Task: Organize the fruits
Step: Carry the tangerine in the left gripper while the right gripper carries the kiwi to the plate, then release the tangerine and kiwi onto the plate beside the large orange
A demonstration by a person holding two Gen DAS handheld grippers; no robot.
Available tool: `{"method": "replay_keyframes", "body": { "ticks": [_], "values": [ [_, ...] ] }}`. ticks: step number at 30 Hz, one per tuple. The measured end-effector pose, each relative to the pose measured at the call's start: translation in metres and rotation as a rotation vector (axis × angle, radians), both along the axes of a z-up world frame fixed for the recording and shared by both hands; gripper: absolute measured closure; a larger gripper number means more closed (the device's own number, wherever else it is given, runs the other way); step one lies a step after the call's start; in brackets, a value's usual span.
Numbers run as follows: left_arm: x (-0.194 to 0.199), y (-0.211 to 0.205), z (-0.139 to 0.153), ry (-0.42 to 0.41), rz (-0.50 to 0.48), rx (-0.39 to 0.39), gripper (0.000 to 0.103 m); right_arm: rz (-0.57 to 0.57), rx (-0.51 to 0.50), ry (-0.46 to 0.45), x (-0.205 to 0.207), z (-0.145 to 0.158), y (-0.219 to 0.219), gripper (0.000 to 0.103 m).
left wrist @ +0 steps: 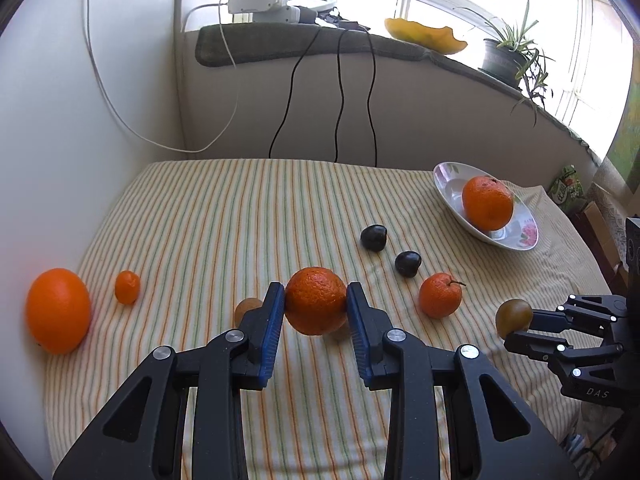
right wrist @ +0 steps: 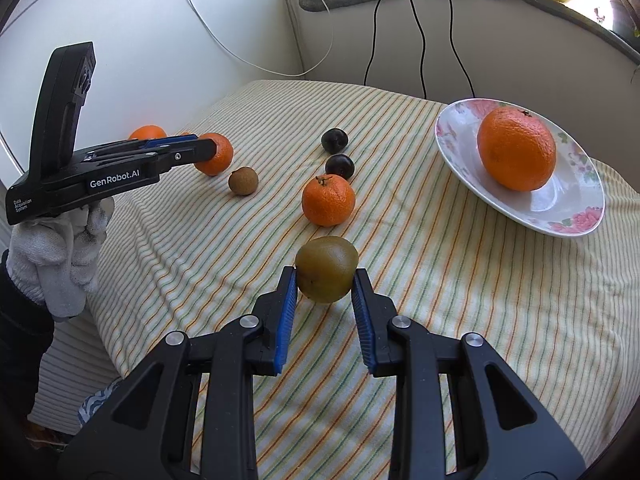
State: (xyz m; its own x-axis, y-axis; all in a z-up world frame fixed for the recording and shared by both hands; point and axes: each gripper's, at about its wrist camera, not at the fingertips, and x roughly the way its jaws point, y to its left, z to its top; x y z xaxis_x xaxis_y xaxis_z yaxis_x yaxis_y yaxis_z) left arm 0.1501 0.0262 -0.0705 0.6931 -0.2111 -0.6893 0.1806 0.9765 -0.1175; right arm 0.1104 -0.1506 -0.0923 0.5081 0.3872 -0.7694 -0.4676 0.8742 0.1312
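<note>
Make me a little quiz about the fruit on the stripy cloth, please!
1. True or false: the plate holds one orange.
2. Which fruit sits between the jaws of the right gripper? A) dark plum B) greenish-brown kiwi C) banana
3. Fill in: the left gripper is shut on an ____.

Key: 1 true; 2 B; 3 orange.

**Both grippers clamping**

The left gripper (left wrist: 316,306) is pointing downward with its blue pads (left wrist: 273,332) pressing inward. The right gripper (right wrist: 325,286) is doing likewise, near right. A white-gloved hand (right wrist: 60,256) is gripping the left handle.
</note>
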Motion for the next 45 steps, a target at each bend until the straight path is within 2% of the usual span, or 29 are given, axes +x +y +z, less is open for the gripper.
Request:
{"method": "replay_keyframes", "body": {
  "ticks": [12,23,45],
  "values": [
    [0.012,-0.065,0.02,-0.047,-0.124,-0.028,0.073,-0.099,-0.041,-0.061,0.016,0.021,-0.049,0.074],
    [0.034,-0.121,0.023,-0.045,-0.222,-0.04,0.073,-0.166,-0.049,-0.095,0.043,0.035,-0.092,0.074],
    [0.064,-0.163,0.005,0.01,-0.274,-0.032,0.073,-0.241,-0.037,-0.064,0.094,0.023,-0.128,0.074]
  ]
}}
